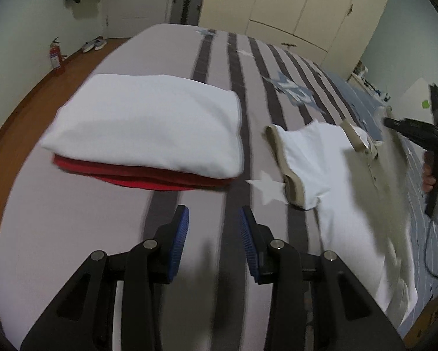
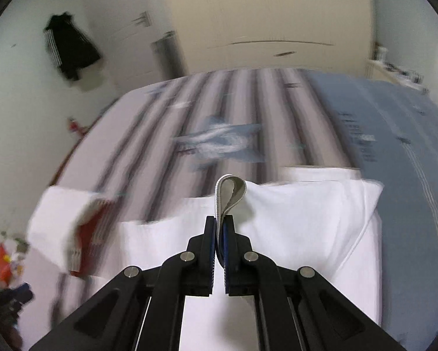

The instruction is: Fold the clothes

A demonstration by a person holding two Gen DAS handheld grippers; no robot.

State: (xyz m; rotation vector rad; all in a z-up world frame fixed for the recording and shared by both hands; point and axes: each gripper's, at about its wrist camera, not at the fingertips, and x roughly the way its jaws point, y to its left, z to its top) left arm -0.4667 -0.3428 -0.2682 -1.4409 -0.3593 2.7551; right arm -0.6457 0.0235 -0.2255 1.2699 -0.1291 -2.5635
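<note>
My left claw is spread wide and holds nothing. It hangs just over the bed, above the gray stripes of the cover.

My right claw is pressed together on the shirt — it pinches a tan band of cloth that loops up between the blue pads. I cannot tell which edge of the shirt that band is. The rest of the shirt is white and spreads out on the bed under this claw.

From the left view the shirt lies to the right, on the striped part of the bed. One short sleeve with a tan cuff sticks out toward the middle. The collar is tan too, with small buttons below it. The right claw shows there as a dark shape at the far right edge, with a bit of a hand on it.

To the left sits a pile of folded clothes — a white one on top and a red one under it. The pile is apart from the shirt, with stripes and a white star between them.

Past the bed stands a big cream wardrobe. A red fire can stands on the floor by the wall.
</note>
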